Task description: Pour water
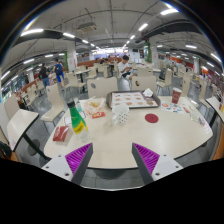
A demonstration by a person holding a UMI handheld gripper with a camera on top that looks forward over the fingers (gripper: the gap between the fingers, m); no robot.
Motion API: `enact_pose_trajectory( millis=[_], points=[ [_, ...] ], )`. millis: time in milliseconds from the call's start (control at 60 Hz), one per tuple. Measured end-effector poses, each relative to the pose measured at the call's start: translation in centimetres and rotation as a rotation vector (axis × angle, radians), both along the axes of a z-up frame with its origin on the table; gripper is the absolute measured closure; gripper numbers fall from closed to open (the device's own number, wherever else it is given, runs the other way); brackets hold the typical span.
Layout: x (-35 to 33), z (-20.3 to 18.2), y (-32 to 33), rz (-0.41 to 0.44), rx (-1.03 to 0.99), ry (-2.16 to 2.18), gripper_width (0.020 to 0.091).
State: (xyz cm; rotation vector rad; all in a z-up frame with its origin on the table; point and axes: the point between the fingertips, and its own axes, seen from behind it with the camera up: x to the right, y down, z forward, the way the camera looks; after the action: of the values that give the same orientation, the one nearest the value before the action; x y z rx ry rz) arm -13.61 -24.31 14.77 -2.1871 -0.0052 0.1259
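Fingers of the gripper (pixel 113 160) are held apart with nothing between, so the green bottle (pixel 77 116) ahead-left probably should be approached squarely and gripped mid-body.

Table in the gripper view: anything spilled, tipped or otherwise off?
Nothing stands out. The table looks dry; the green bottle and the cup stand upright, and the tray lies flat. The tongs are open and hold nothing.

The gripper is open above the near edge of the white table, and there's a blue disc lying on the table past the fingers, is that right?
Not quite: the gripper view shows the disc is red, not blue. The gripper is indeed open above the near edge of the white table.
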Motion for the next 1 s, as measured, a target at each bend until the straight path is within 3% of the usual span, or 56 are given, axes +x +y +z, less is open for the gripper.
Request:
enact_pose_trajectory(
  millis=[283,517,1000],
  points=[
    [-2.2,-0.4,1.3,0.022,0.009,-0.01,0.0251],
    [-7.5,-1.8,2.0,0.135,0.107,0.014,0.0251],
    [-17.1,-6.0,17.3,0.058,0.354,-0.026,0.0256]
  ],
)
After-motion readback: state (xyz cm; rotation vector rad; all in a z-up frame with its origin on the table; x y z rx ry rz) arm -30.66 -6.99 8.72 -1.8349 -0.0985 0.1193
